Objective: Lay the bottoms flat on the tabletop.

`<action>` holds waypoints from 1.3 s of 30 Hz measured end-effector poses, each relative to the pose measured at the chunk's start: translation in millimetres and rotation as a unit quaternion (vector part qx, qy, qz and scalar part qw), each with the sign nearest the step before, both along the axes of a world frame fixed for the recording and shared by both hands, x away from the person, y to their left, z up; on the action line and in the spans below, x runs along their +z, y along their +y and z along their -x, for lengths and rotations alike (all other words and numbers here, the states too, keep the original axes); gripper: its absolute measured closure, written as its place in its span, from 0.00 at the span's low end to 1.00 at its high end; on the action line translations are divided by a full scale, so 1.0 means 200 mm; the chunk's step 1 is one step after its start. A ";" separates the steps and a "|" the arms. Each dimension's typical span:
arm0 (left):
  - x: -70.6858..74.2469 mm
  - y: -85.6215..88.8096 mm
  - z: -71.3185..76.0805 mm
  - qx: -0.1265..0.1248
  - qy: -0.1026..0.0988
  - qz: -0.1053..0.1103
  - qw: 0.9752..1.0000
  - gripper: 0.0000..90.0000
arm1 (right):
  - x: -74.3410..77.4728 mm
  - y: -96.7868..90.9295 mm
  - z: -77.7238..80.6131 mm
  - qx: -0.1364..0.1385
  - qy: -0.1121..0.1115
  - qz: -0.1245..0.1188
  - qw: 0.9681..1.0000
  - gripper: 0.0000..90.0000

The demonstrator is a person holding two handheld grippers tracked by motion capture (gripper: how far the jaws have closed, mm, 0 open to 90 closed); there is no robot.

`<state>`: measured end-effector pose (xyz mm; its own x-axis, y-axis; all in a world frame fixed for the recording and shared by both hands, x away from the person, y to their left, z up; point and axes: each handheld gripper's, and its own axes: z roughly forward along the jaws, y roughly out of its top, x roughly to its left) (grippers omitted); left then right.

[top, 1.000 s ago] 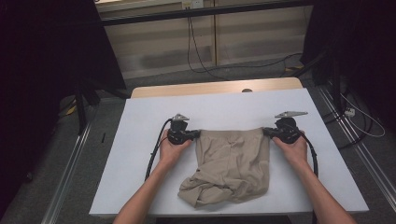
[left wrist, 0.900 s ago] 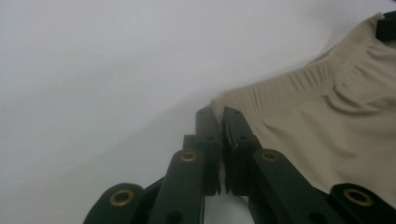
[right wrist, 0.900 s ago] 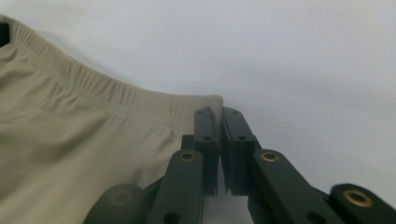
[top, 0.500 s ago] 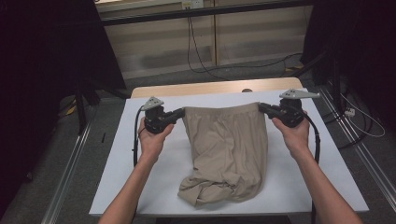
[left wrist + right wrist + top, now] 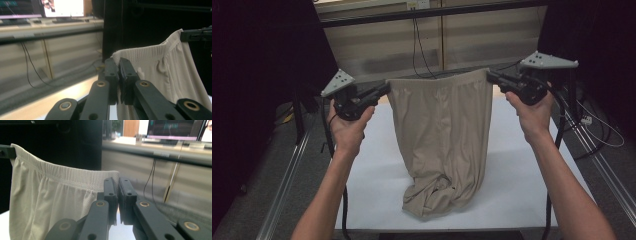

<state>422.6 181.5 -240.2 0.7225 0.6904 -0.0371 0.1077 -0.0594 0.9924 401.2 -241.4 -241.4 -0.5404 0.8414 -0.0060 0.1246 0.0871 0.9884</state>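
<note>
Left gripper [image 5: 384,89] and right gripper [image 5: 490,76] each clamp a waistband corner of the beige shorts [image 5: 442,135], at 9 and 3 o'clock. Versus a second ago: both raised, shorts now hang stretched, only the hem bunched on the white table [image 5: 522,185]

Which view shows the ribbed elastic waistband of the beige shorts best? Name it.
The right gripper view: the ribbed elastic waistband of the beige shorts runs close and sharp across the frame. The left gripper view shows a shorter, dimmer stretch; the high view shows its whole span, small and without texture.
</note>
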 end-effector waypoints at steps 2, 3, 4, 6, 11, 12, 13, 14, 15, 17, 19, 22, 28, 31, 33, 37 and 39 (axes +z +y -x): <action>0.02 0.01 0.00 0.001 -0.003 -0.002 1.000 0.96 | 0.06 0.02 0.01 -0.001 -0.014 0.002 1.000 0.95; 0.01 0.01 0.00 0.001 0.000 0.000 1.000 0.96 | 0.07 0.02 0.01 0.000 -0.015 0.006 1.000 0.95; -0.01 0.01 -0.01 0.001 0.006 0.000 1.000 0.96 | 0.06 0.03 0.01 -0.001 -0.014 0.009 1.000 0.95; -0.06 0.00 -0.04 0.000 0.020 -0.009 1.000 0.96 | 0.01 0.02 -0.01 0.001 -0.004 0.010 1.000 0.95; -0.20 -0.05 -0.14 -0.002 0.056 -0.038 0.998 0.96 | -0.16 -0.01 -0.07 -0.002 0.032 0.011 0.999 0.94; -0.21 -0.06 -0.17 -0.001 0.060 -0.039 0.997 0.96 | -0.18 -0.02 -0.08 -0.002 0.036 0.011 0.999 0.94; -0.23 -0.07 -0.19 0.001 0.064 -0.037 0.997 0.96 | -0.21 -0.03 -0.10 -0.004 0.040 0.010 0.999 0.94; -0.24 -0.08 -0.21 0.004 0.067 -0.037 0.997 0.96 | -0.23 -0.04 -0.12 -0.006 0.044 0.006 0.999 0.94; -0.25 -0.09 -0.23 0.007 0.068 -0.035 0.997 0.96 | -0.24 -0.05 -0.14 -0.009 0.049 0.004 0.999 0.94; -0.26 -0.11 -0.27 0.010 0.074 -0.029 0.997 0.96 | -0.27 -0.06 -0.18 -0.013 0.053 0.003 0.999 0.94; -0.28 -0.12 -0.32 0.017 0.078 -0.019 0.997 0.96 | -0.28 -0.07 -0.22 -0.018 0.057 -0.002 0.998 0.94; -0.29 -0.14 -0.37 0.025 0.086 -0.012 0.996 0.96 | -0.28 -0.07 -0.28 -0.027 0.063 -0.005 0.998 0.94; -0.22 -0.15 -0.46 0.039 0.085 -0.001 0.996 0.96 | -0.19 -0.07 -0.40 -0.040 0.058 -0.003 0.998 0.94; -0.15 -0.14 -0.49 0.049 0.077 0.003 0.996 0.96 | -0.13 -0.05 -0.44 -0.042 0.048 -0.003 0.998 0.94; -0.14 -0.13 -0.51 0.050 0.075 -0.003 0.996 0.96 | -0.12 -0.03 -0.46 -0.045 0.045 0.000 0.998 0.94; -0.21 -0.13 -0.55 0.052 0.094 -0.022 0.994 0.96 | -0.20 -0.03 -0.52 -0.044 0.067 0.005 0.997 0.94; -0.27 -0.14 -0.57 0.058 0.104 -0.028 0.992 0.96 | -0.25 -0.02 -0.54 -0.045 0.077 0.007 0.996 0.94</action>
<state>537.1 153.2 -293.8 0.6188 0.7735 -0.1368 0.3197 -0.0890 0.9433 509.3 -245.0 -292.3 -0.4581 0.8869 0.0597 0.2828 0.0818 0.9557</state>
